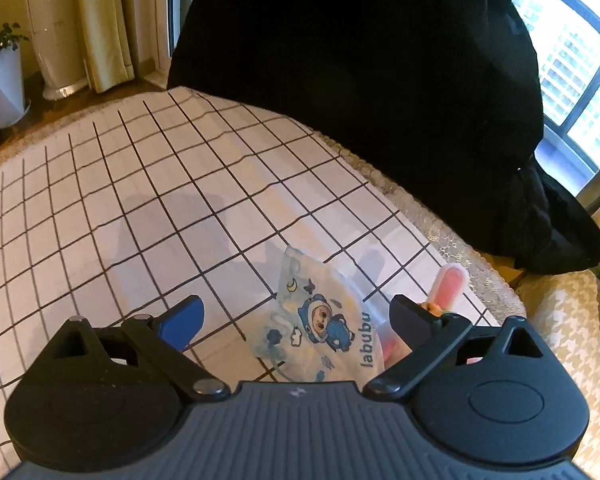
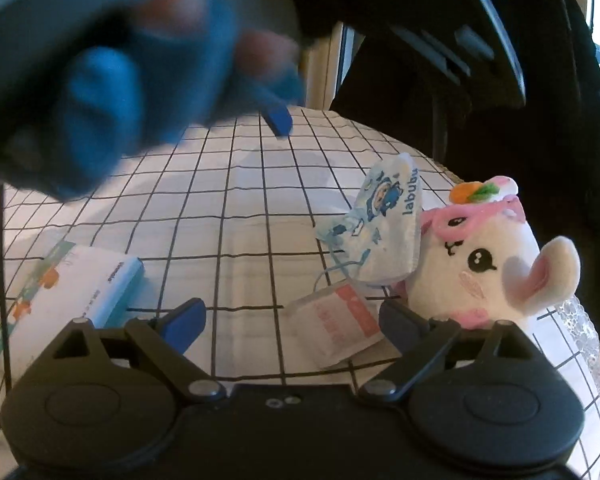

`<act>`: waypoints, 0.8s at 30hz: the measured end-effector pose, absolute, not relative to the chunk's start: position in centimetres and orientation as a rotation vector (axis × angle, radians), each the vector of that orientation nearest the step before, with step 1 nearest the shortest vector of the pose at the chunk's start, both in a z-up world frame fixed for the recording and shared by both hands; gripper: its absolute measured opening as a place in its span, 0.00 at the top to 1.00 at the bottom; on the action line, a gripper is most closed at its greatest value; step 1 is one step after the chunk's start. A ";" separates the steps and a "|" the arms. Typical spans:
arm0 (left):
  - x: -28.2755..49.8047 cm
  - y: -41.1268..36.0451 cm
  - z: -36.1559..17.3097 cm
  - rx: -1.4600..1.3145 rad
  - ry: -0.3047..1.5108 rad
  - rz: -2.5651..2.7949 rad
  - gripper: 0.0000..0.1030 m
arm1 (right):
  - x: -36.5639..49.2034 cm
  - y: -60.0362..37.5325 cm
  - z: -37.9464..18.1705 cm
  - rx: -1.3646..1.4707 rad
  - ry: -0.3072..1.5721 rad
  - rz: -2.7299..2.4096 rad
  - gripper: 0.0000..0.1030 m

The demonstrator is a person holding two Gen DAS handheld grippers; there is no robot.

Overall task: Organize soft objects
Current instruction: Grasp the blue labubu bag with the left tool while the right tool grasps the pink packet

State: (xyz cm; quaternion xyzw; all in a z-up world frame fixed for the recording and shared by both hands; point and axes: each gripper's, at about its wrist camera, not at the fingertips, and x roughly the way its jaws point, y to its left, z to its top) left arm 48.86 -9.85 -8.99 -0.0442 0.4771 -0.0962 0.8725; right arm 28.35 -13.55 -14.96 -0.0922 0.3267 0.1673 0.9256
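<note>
Both pairs of jaws are standing wide apart and gripping nothing: the left gripper (image 1: 296, 320) is hovering over the small labubu pouch (image 1: 324, 328), the right gripper (image 2: 292, 320) low above the checked cloth (image 2: 236, 216). The pouch is leaning against the white plush rabbit (image 2: 480, 264) near the cloth's edge, with a pink-and-white packet (image 2: 340, 328) lying just in front. A tissue pack (image 2: 80, 284) is lying well apart from them.

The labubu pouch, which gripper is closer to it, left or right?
Left. The left gripper has its open jaws either side of the labubu pouch. The right gripper sits lower down the cloth, open, with a paper tag between its jaws instead.
</note>
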 end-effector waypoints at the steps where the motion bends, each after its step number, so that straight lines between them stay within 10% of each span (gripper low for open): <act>1: 49.1 -10.0 -9.2 -0.087 1.001 -0.204 0.04 | 28.3 -13.4 -15.1 -0.185 0.671 0.341 0.10; 6: 50.2 -9.9 -10.3 -0.098 1.039 -0.205 0.08 | 28.4 -13.2 -15.7 -0.166 0.679 0.320 0.10; 15: 51.1 -9.3 -11.9 -0.082 1.109 -0.189 0.51 | 28.5 -13.1 -15.9 -0.193 0.684 0.302 0.19; 24: 50.0 -8.5 -12.1 -0.074 1.090 -0.195 0.80 | 28.5 -15.0 -15.2 -0.148 0.679 0.238 0.58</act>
